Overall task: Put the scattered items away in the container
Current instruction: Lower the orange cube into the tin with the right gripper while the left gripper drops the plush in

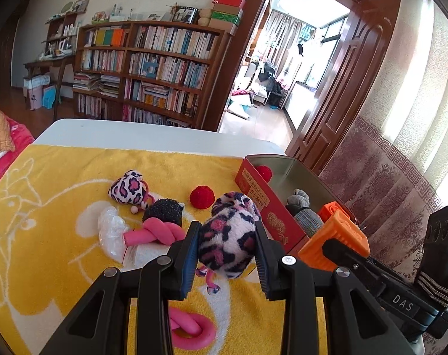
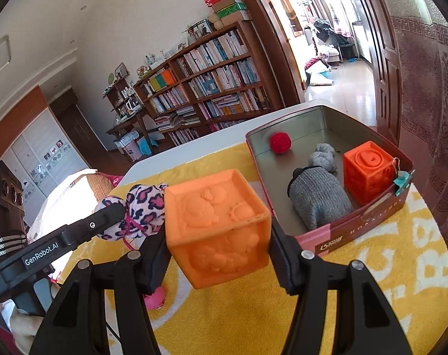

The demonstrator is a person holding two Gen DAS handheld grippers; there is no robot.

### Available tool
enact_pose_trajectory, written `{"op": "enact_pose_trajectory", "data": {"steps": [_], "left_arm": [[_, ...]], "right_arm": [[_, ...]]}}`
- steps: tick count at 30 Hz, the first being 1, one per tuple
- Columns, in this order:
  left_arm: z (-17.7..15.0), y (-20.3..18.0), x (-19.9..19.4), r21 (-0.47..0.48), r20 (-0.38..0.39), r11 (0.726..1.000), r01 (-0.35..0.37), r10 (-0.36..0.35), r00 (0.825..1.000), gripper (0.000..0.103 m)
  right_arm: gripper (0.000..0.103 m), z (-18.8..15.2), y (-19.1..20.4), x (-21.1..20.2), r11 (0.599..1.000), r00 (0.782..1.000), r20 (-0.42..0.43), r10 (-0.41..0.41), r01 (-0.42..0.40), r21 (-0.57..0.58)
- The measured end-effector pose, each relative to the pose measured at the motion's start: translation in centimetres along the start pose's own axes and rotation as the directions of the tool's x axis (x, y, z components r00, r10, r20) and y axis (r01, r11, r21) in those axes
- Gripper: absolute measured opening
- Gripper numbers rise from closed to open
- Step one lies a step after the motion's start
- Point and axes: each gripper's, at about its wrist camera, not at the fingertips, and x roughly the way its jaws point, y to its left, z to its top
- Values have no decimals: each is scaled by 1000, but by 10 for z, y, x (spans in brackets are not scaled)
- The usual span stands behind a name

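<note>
Tin sits at the right of the yellow towel on the counter, lid off. Inside: red pom-pom at the far end, grey sock, orange cube near right corner, clip on the rim.

Right hand-held gripper is clamped on a second orange block, held by its left and right faces above the towel, just left of the tin. Looks like soft rubber, light, squashy; flat faces give a good hold, little slip risk.

Left hand-held gripper is clamped on a leopard plush, lifted, near the tin's left wall. Fluffy, very light, compresses; grip across the body, since its dangling cord could snag.

Left on the towel: another leopard plush, red ball, dark pom-pom, two pink knots, clear wrap. All soft and light, by the look of them.
</note>
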Motion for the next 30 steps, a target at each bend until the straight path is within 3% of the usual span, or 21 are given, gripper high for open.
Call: {"op": "enact_pose_trajectory", "data": {"steps": [12, 24, 25, 28, 30], "left_arm": [[46, -59, 37, 60, -6, 988, 142, -142, 990, 36], [85, -97, 106, 64, -40, 986, 156, -153, 987, 36], [87, -98, 113, 54, -46, 987, 152, -149, 988, 42], [90, -93, 121, -11, -28, 991, 132, -132, 991, 86], [91, -86, 118, -43, 6, 991, 125, -125, 992, 87]], "right_arm": [[63, 71, -33, -44, 986, 983, 72, -168, 167, 18], [64, 131, -67, 8, 968, 966, 59, -253, 252, 15], [64, 134, -71, 14, 969, 967, 55, -249, 248, 19], [66, 138, -81, 26, 967, 966, 35, -256, 255, 30], [69, 137, -84, 24, 966, 965, 53, -257, 255, 35]]}}
